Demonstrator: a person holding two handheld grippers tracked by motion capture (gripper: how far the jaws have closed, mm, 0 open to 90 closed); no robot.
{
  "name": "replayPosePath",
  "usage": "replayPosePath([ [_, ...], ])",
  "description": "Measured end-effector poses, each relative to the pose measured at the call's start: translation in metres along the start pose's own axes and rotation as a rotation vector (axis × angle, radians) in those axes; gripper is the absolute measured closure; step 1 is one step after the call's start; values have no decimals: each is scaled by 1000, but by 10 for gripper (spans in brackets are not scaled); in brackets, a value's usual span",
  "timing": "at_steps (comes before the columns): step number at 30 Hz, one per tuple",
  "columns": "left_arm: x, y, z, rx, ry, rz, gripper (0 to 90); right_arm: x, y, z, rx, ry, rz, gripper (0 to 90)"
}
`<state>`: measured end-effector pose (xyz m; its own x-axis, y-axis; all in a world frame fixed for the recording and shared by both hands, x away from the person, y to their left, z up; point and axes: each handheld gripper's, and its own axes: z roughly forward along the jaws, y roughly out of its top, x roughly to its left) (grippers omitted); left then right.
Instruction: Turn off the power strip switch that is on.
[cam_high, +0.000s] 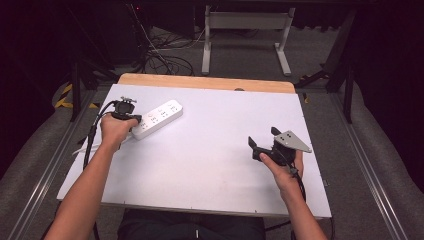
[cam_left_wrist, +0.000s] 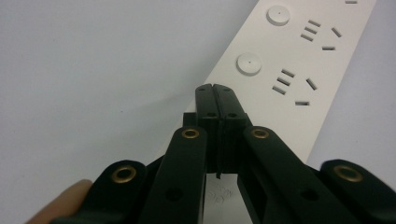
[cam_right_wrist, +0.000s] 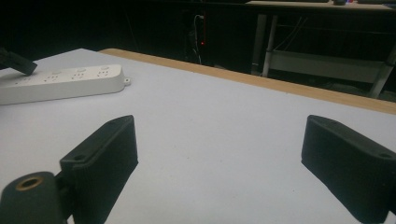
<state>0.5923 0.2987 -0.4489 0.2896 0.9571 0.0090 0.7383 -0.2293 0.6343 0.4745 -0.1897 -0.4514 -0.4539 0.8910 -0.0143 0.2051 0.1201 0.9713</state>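
One white power strip (cam_high: 157, 119) lies on the white table (cam_high: 200, 165), toward its far left part and angled, its far end pointing toward the wooden strip along the far edge. Two grippers are at work, one per hand. The left gripper (cam_left_wrist: 215, 89) sits at the strip's near end with its jaws pressed together on nothing, tips right over the strip's top face beside a round button (cam_left_wrist: 249, 63) (two such buttons and two socket groups show in the left gripper view). The right gripper (cam_high: 263, 141) is held over the near right part of the table, jaws spread wide and empty, well apart from the strip. A broad bare stretch of tabletop lies between the two grippers.
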Motion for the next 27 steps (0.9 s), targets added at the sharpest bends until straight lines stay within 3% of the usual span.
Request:
replayPosePath([
  [2,0,0,0,-2,4,-11,900,0,0,0,1,-3,-2,113],
  [6,-2,0,0,11,22,7,900,0,1,-2,-1,-4,4,114],
  [11,0,-1,0,1,8,-14,900,-1,0,0,3,3,8,114],
  [19,-2,-2,0,-4,14,3,900,1,-1,4,20,10,2,114],
  [27,3,-3,-1,-11,-12,-30,900,1,0,2,17,2,5,114],
])
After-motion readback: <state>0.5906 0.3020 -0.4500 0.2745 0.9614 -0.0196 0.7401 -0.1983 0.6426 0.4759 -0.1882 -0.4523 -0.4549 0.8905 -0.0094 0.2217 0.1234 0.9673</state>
